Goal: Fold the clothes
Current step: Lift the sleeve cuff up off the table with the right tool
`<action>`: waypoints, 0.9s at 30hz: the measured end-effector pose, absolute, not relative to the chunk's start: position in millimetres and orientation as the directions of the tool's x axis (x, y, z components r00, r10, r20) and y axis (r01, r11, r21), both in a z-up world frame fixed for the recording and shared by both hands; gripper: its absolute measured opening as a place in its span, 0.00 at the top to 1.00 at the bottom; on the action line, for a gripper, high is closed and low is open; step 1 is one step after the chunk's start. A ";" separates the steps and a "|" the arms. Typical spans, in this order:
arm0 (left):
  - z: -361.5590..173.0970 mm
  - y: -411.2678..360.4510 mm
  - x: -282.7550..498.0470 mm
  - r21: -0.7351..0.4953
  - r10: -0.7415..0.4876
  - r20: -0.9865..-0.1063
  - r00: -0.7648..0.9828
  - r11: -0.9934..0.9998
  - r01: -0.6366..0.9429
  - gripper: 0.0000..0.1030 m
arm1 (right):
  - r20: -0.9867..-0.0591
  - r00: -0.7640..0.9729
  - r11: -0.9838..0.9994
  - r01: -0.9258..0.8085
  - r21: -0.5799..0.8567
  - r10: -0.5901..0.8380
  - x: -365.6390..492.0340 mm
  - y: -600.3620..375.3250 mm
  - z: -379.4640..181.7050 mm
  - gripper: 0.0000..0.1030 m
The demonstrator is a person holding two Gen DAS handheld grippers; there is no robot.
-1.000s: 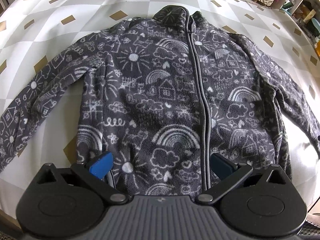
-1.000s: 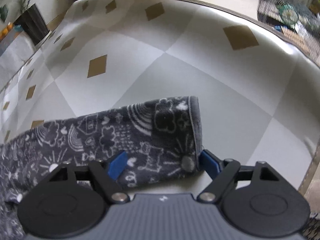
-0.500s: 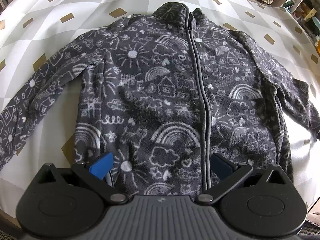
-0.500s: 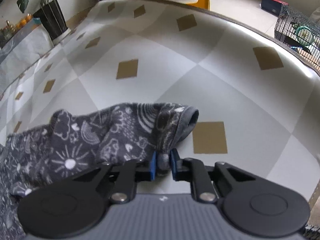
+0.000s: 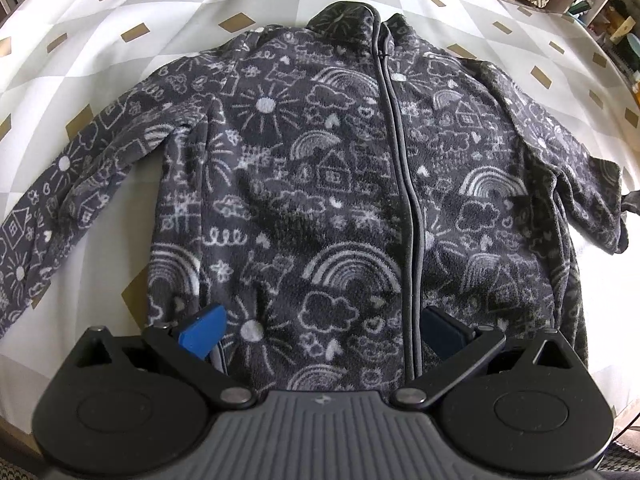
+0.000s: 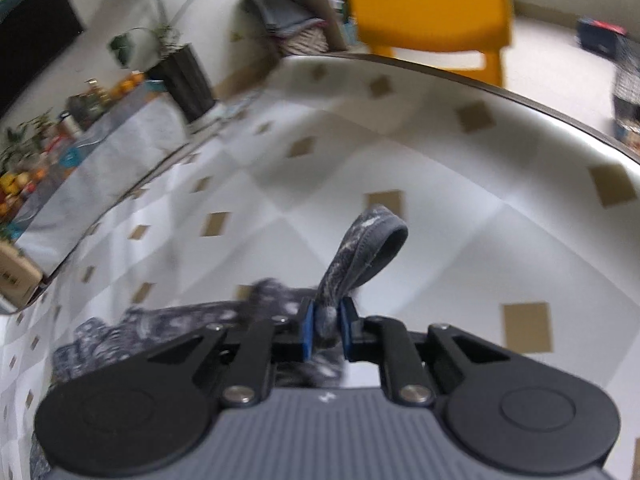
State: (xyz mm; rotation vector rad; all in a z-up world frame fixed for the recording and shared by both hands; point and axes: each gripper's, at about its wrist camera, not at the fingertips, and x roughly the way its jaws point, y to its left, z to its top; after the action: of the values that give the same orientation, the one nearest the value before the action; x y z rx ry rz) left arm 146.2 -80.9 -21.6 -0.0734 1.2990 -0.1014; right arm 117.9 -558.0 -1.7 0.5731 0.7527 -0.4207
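A jacket [image 5: 320, 184] lies spread flat on the bench [image 5: 120, 8], collar at the far side, hem at the near edge, its zip [image 5: 404, 168] running down the middle and one sleeve [image 5: 68, 172] stretched out to the left. The left claw [image 5: 320, 330] stands over the hem, one finger on either side of the zip. At the right, the other sleeve's cuff [image 6: 368, 248] is raised off the bench between the fingers of the right claw [image 6: 327, 330], with a chair [image 6: 432, 12] and a potted plant [image 6: 176, 52] beyond the bench's far edge.
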 end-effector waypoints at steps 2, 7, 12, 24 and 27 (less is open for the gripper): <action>-22.0 -81.1 146.2 -0.113 -0.118 -0.958 0.263 0.993 0.033 0.00 | -0.715 0.684 0.789 0.515 0.335 -0.143 123.0 -547.9 7.6 0.88; -22.2 -81.6 146.5 -0.120 -0.123 -0.958 0.261 0.992 0.028 0.00 | -0.660 0.747 0.816 0.429 0.386 -0.080 134.9 -523.2 28.9 0.88; -22.4 -80.1 147.1 -0.122 -0.122 -0.957 0.262 0.992 0.019 0.00 | -0.640 0.768 0.848 0.355 0.394 -0.024 149.8 -495.4 38.8 0.88; -21.6 -74.7 147.2 -0.130 -0.123 -0.957 0.262 0.991 -0.010 0.00 | -0.616 0.784 0.851 0.269 0.451 0.079 177.7 -447.6 41.5 0.88; -20.8 -72.6 147.2 -0.133 -0.124 -0.956 0.265 0.991 -0.017 0.00 | -0.605 0.789 0.848 0.247 0.469 0.105 184.8 -435.3 42.7 0.88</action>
State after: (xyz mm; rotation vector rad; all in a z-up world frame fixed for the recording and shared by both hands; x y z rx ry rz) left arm 147.2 -72.6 -20.8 -0.1251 1.3018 -0.0729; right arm 184.8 -435.3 42.7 0.5641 0.6658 -0.0814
